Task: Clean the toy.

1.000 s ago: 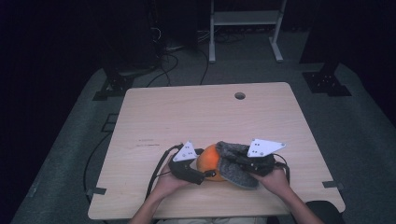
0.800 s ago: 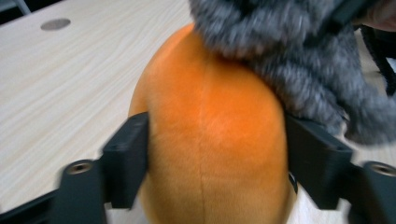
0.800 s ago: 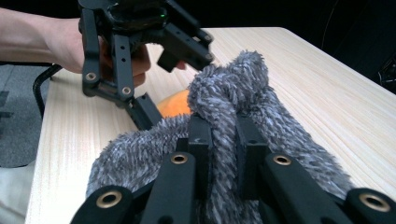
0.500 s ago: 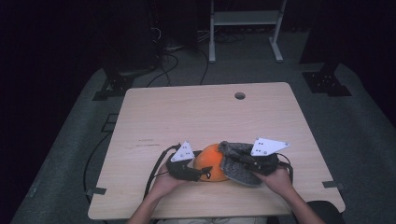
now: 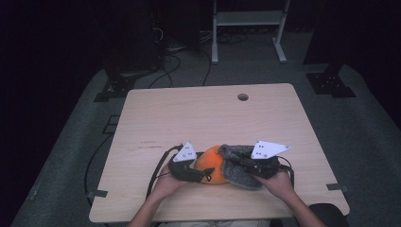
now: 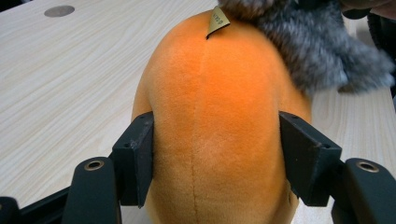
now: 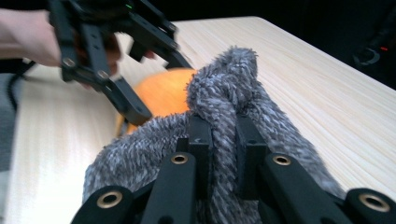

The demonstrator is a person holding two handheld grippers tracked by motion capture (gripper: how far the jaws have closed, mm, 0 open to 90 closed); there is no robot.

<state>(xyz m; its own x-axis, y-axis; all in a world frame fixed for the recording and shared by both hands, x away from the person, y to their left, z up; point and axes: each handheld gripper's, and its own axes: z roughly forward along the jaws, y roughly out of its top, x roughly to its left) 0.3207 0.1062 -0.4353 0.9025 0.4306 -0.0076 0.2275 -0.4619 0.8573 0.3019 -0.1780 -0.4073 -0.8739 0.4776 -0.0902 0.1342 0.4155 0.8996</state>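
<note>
left tool (image 6: 215,154) jaws have just been closing and now press both flanks of the orange plush (image 6: 215,116), which lies at the near middle of the bench (image 5: 198,118). right tool (image 7: 223,140) is pinched tight on a fold of the grey fuzzy cover (image 7: 243,93), draped over the plush's far end. judgement: keep the left squeeze firm and low, pull the cover slowly along the seam, and avoid snagging the small tag (image 6: 217,21).
</note>
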